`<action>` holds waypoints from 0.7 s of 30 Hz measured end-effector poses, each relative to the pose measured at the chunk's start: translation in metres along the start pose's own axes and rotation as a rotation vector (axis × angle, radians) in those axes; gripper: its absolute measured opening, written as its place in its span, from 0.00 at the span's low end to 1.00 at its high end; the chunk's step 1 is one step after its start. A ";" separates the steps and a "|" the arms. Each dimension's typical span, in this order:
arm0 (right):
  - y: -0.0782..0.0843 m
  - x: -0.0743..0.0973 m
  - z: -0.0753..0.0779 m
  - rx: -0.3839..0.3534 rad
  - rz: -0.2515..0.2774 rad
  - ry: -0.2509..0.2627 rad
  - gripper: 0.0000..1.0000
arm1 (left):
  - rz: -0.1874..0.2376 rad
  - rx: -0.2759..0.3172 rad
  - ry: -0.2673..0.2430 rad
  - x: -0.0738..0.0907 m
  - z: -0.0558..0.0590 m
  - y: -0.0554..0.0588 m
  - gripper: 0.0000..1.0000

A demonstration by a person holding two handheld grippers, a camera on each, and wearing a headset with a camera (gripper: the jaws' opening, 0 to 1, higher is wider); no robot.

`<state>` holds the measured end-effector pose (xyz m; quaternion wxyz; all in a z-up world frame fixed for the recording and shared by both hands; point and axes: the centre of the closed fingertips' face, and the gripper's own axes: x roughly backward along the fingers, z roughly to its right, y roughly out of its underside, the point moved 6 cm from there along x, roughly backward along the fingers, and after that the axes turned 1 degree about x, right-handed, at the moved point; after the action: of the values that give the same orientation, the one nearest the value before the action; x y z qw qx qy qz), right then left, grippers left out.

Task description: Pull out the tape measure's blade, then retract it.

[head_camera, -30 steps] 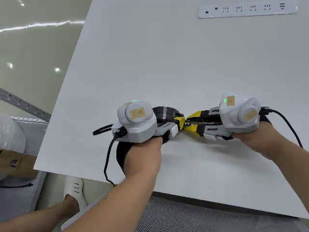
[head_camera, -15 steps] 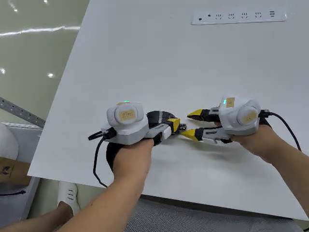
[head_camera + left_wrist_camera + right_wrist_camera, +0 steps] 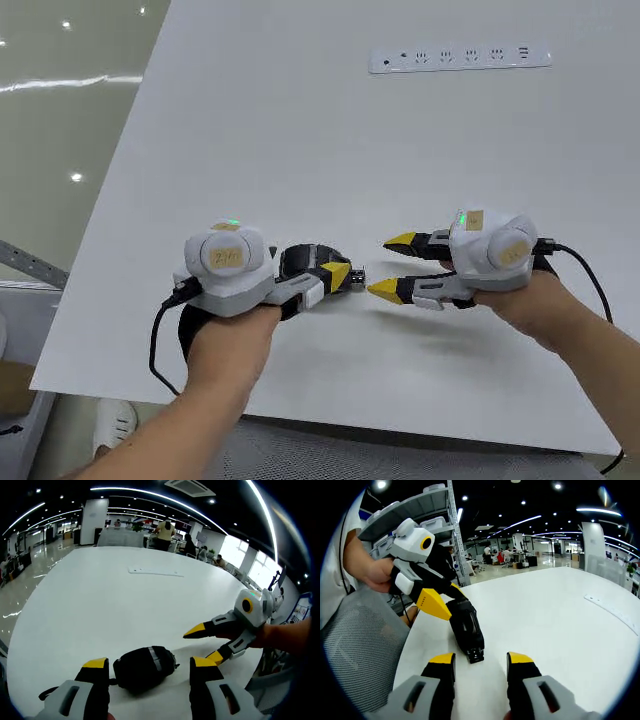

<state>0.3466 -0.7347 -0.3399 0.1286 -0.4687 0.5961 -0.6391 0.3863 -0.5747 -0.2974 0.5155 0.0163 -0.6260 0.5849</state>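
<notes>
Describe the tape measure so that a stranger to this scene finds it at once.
Start from the white table, at its near edge, far from the power strip. The tape measure lies between the open jaws of the left gripper. It is the only black, rounded case, with a grey band.

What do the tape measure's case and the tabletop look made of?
Tape measure: matte black rubber or plastic, seemingly; dull, with little glare, one grey band. Table: smooth white top, probably laminate; even colour, faint sheen.
</notes>
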 end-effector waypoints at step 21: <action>0.000 0.051 -0.007 -0.039 -0.004 0.110 0.49 | -0.003 -0.159 0.134 0.022 -0.002 0.012 0.67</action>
<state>0.3138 -0.7670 -0.3163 0.0851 -0.4364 0.6138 -0.6523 0.3699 -0.5570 -0.2915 0.5567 -0.0626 -0.6346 0.5324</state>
